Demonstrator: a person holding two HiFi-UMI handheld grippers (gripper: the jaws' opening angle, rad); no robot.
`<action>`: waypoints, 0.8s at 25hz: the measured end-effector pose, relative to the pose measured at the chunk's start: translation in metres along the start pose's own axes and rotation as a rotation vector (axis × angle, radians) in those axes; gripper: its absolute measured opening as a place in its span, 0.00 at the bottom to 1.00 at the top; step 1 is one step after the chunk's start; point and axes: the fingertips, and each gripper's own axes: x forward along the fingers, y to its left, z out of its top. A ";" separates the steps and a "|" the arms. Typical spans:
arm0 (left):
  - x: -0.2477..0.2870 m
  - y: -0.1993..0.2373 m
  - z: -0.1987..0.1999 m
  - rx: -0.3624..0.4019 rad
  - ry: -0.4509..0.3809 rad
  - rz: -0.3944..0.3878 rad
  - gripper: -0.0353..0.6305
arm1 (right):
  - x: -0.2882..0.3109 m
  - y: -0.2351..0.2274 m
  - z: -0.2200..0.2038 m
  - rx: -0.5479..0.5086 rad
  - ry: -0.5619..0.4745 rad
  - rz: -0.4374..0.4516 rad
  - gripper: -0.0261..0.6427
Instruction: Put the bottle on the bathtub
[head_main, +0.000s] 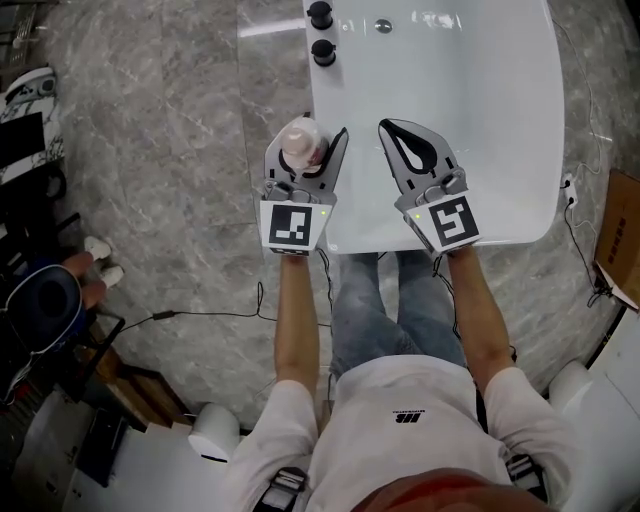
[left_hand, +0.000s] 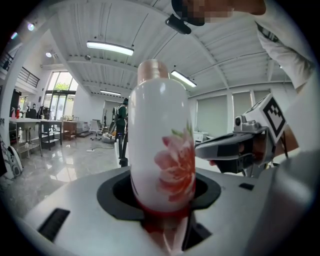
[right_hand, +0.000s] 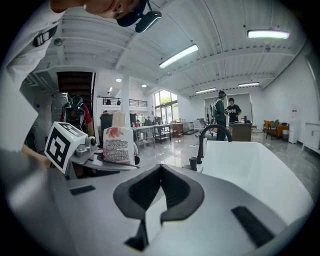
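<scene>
Left gripper (head_main: 307, 142), clamped on the upright white bottle (head_main: 300, 146) with a flower print, holds it just beside the left rim of the bathtub (head_main: 470, 120). Right gripper (head_main: 392, 127), jaws together and empty, hangs above the bathtub's near end.

Hidden bits
Can't see bottle (left_hand: 159, 140) base inside left claw (left_hand: 160, 197); can't read label (right_hand: 119, 146) print in right gripper view.

The bottle (left_hand: 160, 145) is white with a pink-red flower print and a pale pink cap. It stands upright, clamped low down between the fingers (head_main: 336, 158) of the left gripper (head_main: 307, 140), at the left rim of the glossy white bathtub (head_main: 500, 120).
</scene>
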 end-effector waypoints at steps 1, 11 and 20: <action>0.004 0.002 -0.007 -0.001 0.001 -0.001 0.38 | 0.003 -0.001 -0.008 0.005 0.004 -0.004 0.03; 0.040 0.007 -0.064 0.016 0.013 -0.033 0.38 | 0.024 -0.008 -0.069 0.033 0.038 -0.028 0.03; 0.061 0.007 -0.099 0.031 0.016 -0.055 0.39 | 0.034 -0.015 -0.105 0.050 0.051 -0.053 0.03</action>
